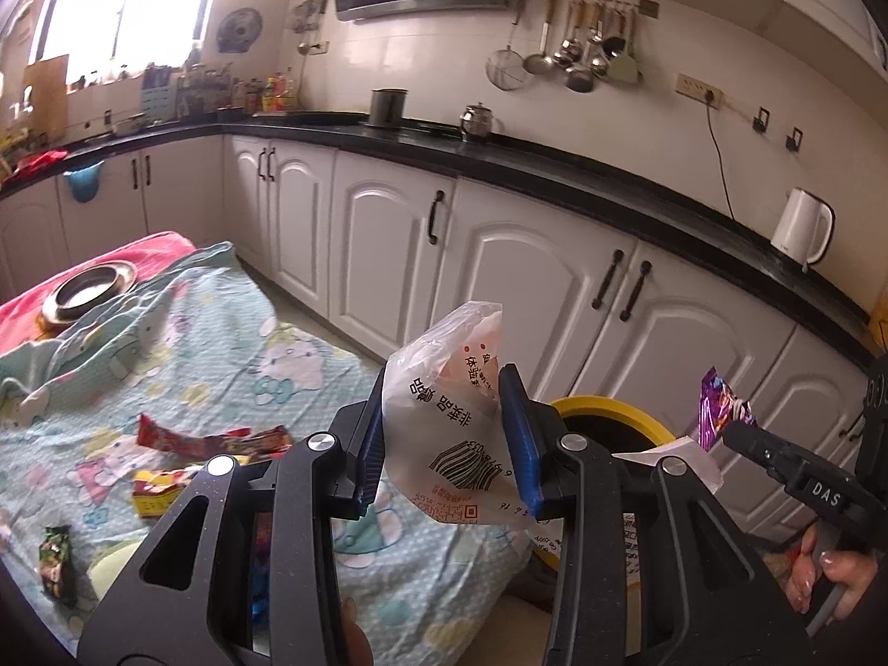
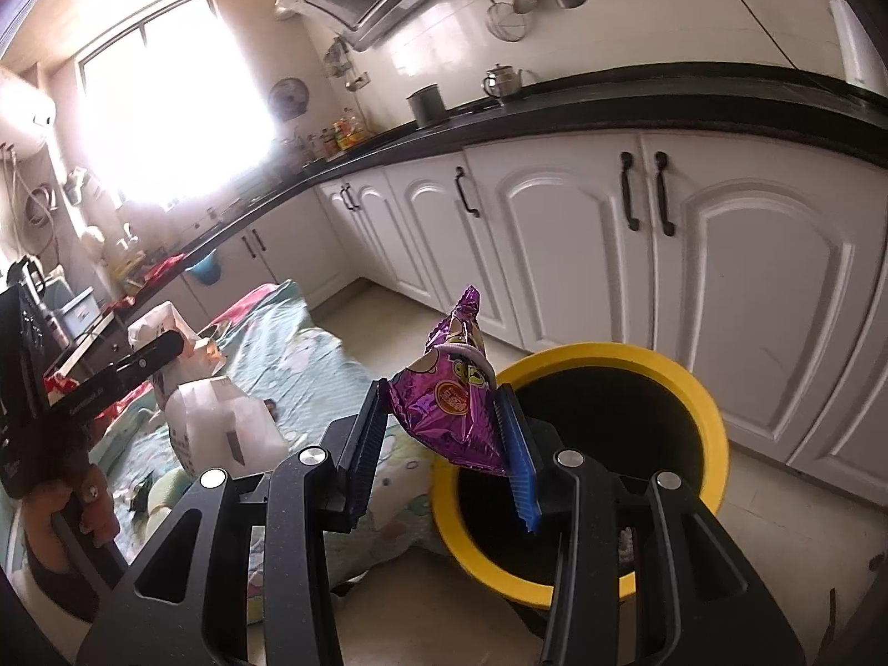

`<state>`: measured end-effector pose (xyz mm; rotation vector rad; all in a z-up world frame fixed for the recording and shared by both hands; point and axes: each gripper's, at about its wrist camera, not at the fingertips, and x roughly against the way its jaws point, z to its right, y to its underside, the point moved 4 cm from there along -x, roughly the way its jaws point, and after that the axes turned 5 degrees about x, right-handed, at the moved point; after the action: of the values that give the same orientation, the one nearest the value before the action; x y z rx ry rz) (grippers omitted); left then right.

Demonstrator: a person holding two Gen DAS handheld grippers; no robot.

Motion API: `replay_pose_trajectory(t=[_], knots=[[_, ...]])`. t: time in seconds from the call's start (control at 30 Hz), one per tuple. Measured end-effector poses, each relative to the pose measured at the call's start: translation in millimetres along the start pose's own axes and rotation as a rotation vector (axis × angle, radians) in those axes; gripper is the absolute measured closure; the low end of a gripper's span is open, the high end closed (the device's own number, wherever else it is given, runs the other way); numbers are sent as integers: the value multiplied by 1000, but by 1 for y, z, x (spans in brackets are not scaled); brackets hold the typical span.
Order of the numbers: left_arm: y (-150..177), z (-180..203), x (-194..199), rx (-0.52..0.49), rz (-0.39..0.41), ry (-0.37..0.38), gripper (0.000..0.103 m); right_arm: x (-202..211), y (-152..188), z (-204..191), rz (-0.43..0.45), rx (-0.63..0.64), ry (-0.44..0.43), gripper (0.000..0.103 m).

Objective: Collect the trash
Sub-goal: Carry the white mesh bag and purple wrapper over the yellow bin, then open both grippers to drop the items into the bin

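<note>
Along the far wall, white cabinets (image 1: 499, 255) run under a black countertop (image 1: 555, 166). Near left: a table draped in a cartoon-print sheet (image 1: 233, 344), carrying a red wrapper (image 1: 211, 438), a yellow-red packet (image 1: 158, 491) and a dark green packet (image 1: 55, 560). Right of the table, on the floor, a black bin with a yellow rim (image 2: 694, 388). Left gripper (image 1: 444, 433) is closed on a white plastic wrapper (image 1: 449, 422), held above the table's right edge. Right gripper (image 2: 444, 433) is clamped on a purple foil snack bag (image 2: 449, 405), at the bin's near left rim.
</note>
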<state>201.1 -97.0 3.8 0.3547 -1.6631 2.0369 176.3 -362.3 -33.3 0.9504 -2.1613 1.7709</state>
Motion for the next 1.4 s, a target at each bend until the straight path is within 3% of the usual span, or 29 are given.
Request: replay_pose_trajectory(t=[0.73,1.4], knots=[[36,66,-53,-124,-73,29,72,1,13,57,-12,-113,98,65],[65,95,-109,-199,-159,-2,71,-22,39,77,-109,-154,119,65]])
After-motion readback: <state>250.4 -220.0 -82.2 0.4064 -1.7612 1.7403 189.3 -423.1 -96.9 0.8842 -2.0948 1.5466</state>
